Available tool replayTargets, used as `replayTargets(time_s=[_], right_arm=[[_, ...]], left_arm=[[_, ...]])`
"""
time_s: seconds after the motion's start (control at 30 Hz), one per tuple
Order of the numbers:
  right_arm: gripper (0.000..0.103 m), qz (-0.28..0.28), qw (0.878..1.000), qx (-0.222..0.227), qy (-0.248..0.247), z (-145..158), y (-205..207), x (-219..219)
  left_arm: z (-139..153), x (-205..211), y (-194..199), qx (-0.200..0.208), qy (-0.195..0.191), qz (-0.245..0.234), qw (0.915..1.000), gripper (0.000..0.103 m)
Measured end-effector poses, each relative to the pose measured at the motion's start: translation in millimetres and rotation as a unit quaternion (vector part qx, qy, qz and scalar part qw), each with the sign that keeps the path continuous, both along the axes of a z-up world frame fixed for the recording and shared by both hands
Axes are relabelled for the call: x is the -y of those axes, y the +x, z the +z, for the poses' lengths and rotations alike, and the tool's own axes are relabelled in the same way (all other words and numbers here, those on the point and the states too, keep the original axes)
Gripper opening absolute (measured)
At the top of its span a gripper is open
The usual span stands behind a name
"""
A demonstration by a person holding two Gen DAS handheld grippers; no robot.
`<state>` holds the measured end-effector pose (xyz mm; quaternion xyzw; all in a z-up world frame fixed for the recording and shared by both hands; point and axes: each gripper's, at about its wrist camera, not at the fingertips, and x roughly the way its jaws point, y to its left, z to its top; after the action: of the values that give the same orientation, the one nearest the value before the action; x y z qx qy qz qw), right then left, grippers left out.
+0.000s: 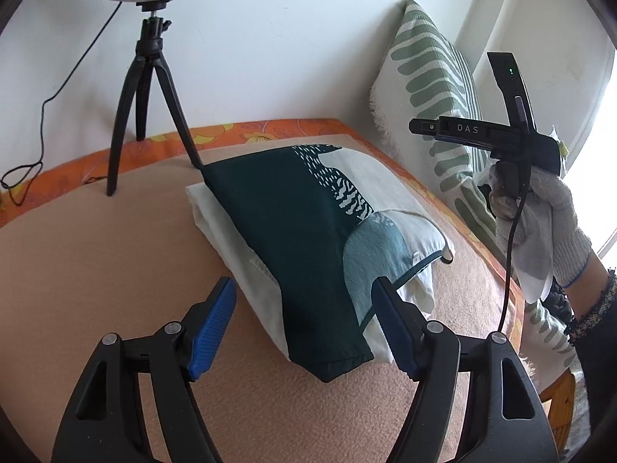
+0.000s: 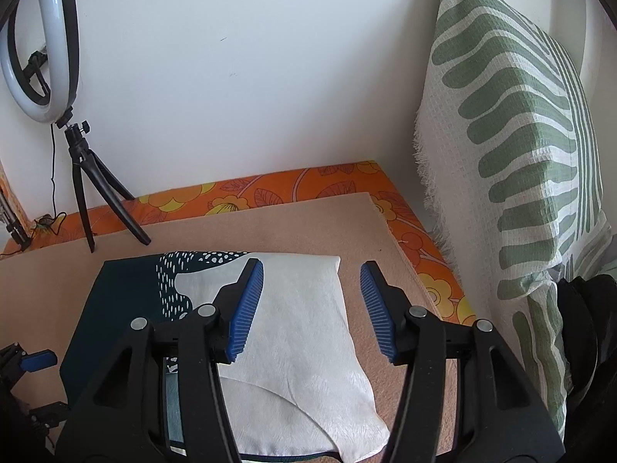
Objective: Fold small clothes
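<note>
Folded dark-teal-and-white patterned cloth (image 1: 308,231) lying flat on tan mat.

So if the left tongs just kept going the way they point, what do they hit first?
Most likely the folded cloth: it lies straight ahead of the open left tongs, its near dark-green edge already between the blue pads. Height above it is unclear, so contact may be with its top surface.
</note>
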<state>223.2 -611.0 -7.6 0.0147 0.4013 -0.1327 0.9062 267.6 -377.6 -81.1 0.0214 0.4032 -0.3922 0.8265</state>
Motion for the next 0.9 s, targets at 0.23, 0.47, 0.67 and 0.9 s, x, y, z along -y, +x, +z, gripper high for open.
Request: replayTargets(time_s=[0.23,0.47,0.67,0.9], right_arm=[[0.062,0.001,1.0,0.011,0.002,17,-19,-20],[0.071,0.008,1.0,0.023,-0.012,39,-48,-52],[0.082,0.004,0.999,0.041,-0.017,66,-79,-81],[0.084,0.006,0.998,0.055,-0.025,87,-117,-125]], left_arm=[[23,-19,-16,0.027,0.0,0.012,0.9996,0.08],[50,-35,-45,0.054,0.0,0.007,0.9985,0.08],[77,-61,-73,0.07,-0.017,0.014,0.9973,0.081],[102,-94,-111,0.098,-0.027,0.014,0.9947,0.081]])
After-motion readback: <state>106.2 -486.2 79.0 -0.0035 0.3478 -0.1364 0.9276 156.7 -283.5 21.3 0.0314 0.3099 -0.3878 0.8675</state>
